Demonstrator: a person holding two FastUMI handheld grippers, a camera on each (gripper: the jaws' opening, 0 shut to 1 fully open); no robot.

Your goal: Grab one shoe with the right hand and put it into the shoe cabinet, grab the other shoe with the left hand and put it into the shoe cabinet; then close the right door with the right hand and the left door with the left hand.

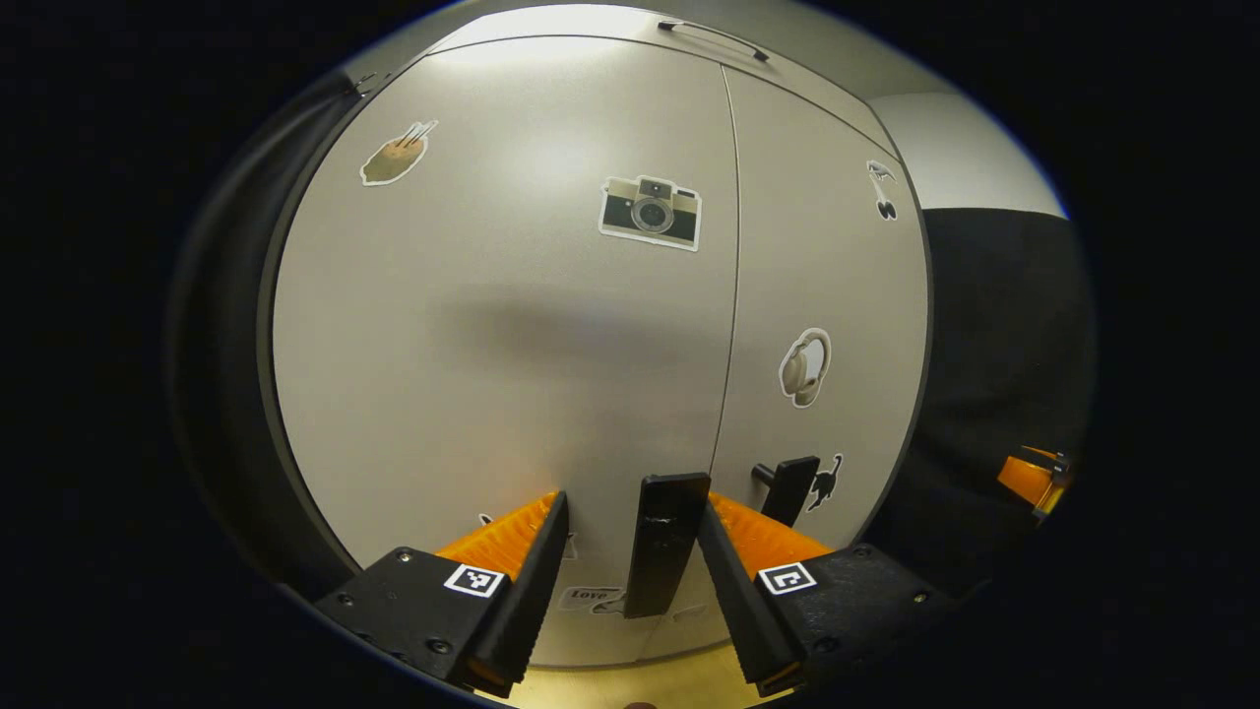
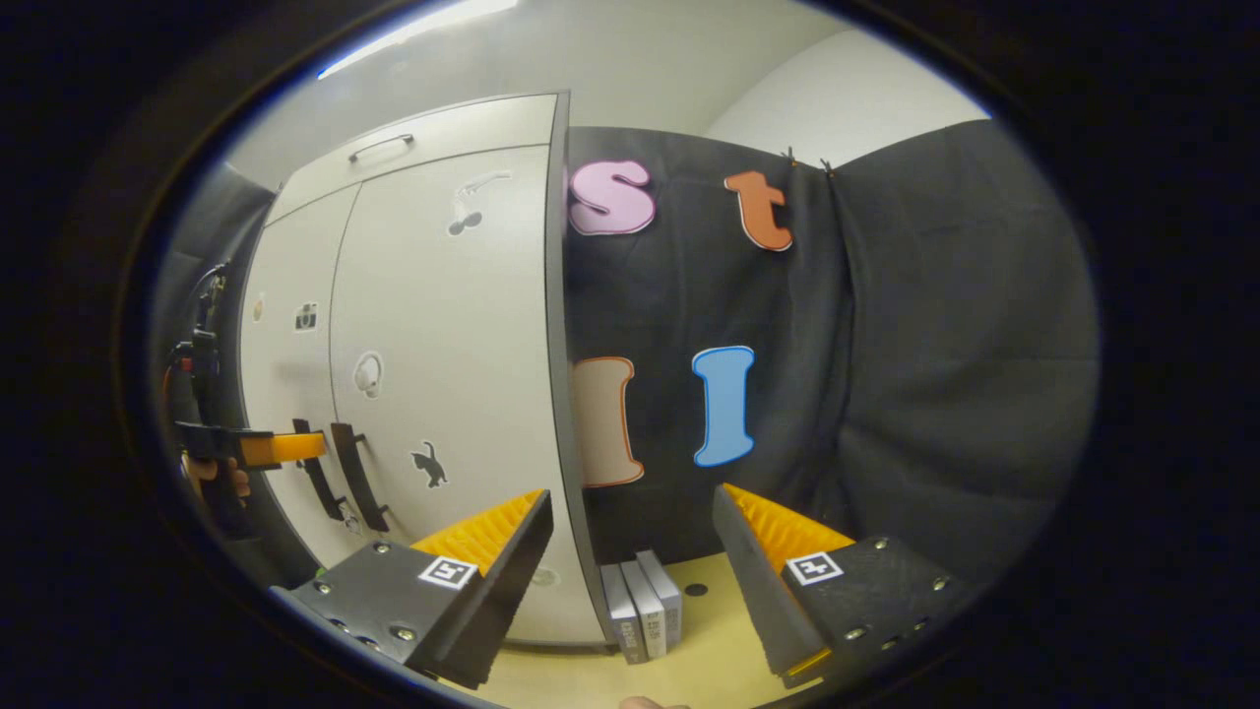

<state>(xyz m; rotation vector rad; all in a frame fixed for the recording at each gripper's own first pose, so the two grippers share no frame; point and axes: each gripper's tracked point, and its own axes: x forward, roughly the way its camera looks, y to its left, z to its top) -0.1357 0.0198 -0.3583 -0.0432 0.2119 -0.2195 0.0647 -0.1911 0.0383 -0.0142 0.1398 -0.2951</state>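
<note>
Both doors of the shoe cabinet [image 1: 512,325] look shut; shoes can't be seen, presumably behind them. In left gripper view, the left gripper [image 1: 630,551] sits close to the left door [image 1: 472,374], jaws fairly wide w/ the left handle [image 1: 665,542] between them, not clearly pressed by either. Right handle [image 1: 790,487] is just beside, on the right door [image 1: 822,295]. In right gripper view, the right gripper [image 2: 630,551] is off to the cabinet's side, jaws wide, holding nothing, above the desk [image 2: 709,660]. Grey boxes [image 2: 642,603] stand by the cabinet's corner.
</note>
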